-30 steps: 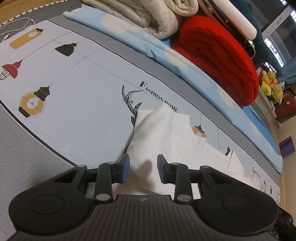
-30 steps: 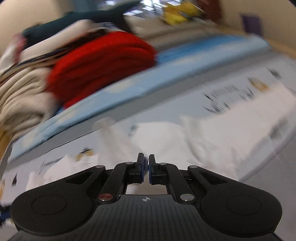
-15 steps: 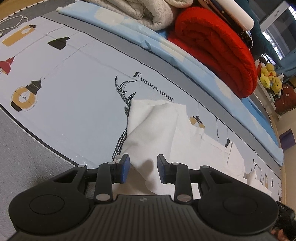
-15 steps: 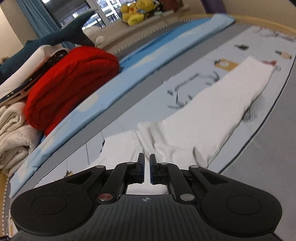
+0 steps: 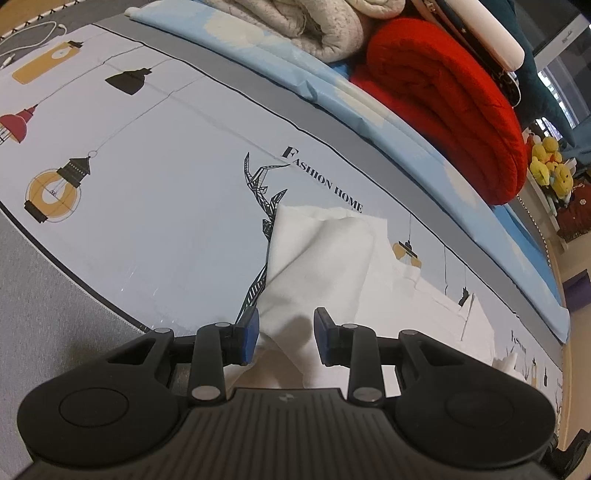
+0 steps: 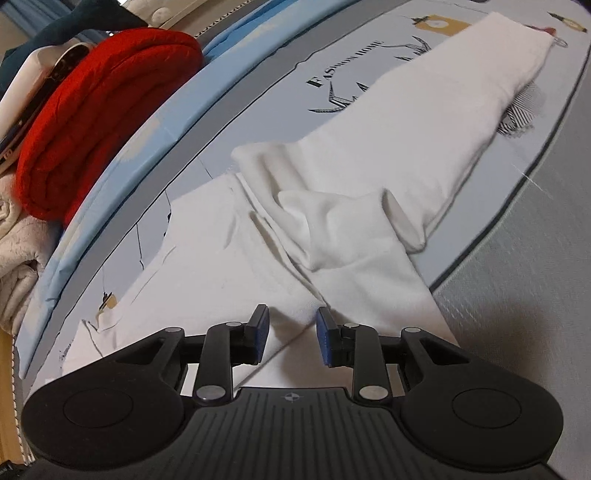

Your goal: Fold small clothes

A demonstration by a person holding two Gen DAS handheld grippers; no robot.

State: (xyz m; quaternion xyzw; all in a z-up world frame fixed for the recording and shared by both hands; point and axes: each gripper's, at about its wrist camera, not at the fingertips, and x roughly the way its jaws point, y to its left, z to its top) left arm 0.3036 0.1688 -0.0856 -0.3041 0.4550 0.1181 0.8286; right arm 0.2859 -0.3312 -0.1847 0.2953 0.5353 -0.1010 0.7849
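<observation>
A white garment (image 5: 325, 258) lies stretched out on the pale blue printed sheet (image 5: 166, 166). In the right wrist view the white garment (image 6: 369, 192) runs from near my fingers to the far right, with a bunched fold in its middle. My left gripper (image 5: 286, 330) is open, its jaws on either side of a raised fold at the garment's near end. My right gripper (image 6: 291, 330) is open just above the garment's other end, holding nothing.
A rolled red blanket (image 5: 454, 110) and a beige blanket (image 5: 306, 29) lie stacked along the back on a light blue quilt (image 5: 369, 110). Yellow plush toys (image 5: 550, 166) sit at the far right. A grey mat (image 6: 517, 295) borders the sheet.
My right gripper has opened and let go of the garment, which now lies flat. My left gripper stayed open over the garment's end and shifted slightly.
</observation>
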